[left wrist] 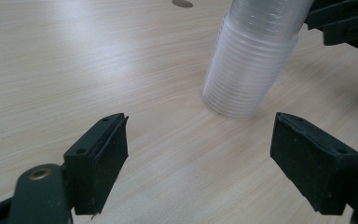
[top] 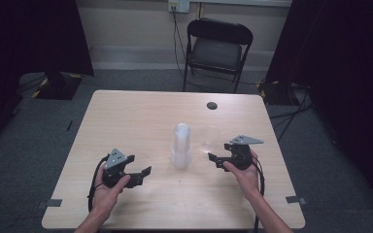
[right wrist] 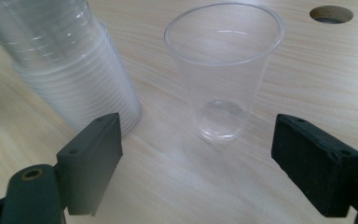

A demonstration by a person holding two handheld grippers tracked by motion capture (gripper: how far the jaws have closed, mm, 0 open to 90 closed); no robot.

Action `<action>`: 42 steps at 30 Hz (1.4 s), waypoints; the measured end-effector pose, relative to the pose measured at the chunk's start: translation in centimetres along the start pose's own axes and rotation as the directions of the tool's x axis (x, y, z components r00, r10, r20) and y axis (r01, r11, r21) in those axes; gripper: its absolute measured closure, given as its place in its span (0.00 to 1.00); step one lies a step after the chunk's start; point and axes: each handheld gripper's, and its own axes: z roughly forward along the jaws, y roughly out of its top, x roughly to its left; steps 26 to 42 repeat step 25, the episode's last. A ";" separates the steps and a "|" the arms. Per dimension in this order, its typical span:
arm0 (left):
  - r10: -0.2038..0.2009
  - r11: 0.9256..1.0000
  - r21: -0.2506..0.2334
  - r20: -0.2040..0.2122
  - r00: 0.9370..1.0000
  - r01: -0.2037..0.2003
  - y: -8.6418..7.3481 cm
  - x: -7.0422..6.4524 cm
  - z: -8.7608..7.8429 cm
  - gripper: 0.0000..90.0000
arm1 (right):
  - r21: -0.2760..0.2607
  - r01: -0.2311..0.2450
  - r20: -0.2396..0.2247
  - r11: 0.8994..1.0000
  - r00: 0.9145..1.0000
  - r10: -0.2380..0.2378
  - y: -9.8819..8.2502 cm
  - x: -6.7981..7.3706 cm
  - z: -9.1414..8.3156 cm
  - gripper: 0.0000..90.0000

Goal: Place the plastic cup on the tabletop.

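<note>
An upside-down stack of clear plastic cups (top: 181, 145) stands in the middle of the wooden table (top: 126, 116). Just to its right a single clear cup (top: 210, 141) stands upright. My left gripper (top: 143, 175) is held low near the front left, open, pointing at the stack (left wrist: 251, 65) from a short way off, nothing between its jaws (left wrist: 214, 163). My right gripper (top: 220, 153) is open too, just right of the single cup. In the right gripper view that cup (right wrist: 223, 70) stands a little ahead of the open jaws (right wrist: 209, 163), with the stack (right wrist: 70, 60) beside it at left.
A round cable hole (top: 211, 105) lies in the table's far right part. A black folding chair (top: 217, 48) stands behind the table. Dark curtains hang at both sides and cables run over the floor at right. My right gripper's body (left wrist: 345, 23) shows beyond the stack.
</note>
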 end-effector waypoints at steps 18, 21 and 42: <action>-0.006 1.000 0.009 -0.009 1.000 0.006 -0.3 0.2 0.0 0.21 | 0.010 -0.009 0.072 1.000 0.997 0.009 -3.7 -0.4 -5.2 0.18; -0.008 1.000 0.009 -0.010 1.000 0.008 -0.4 0.3 0.0 0.21 | 0.008 -0.018 0.078 1.000 0.997 0.017 -4.5 -0.5 -6.0 0.18; 0.002 0.999 0.032 -0.012 1.000 -0.002 -0.6 0.2 0.2 0.21 | 0.011 -0.035 0.092 0.999 0.995 0.034 -5.5 -0.8 -6.2 0.18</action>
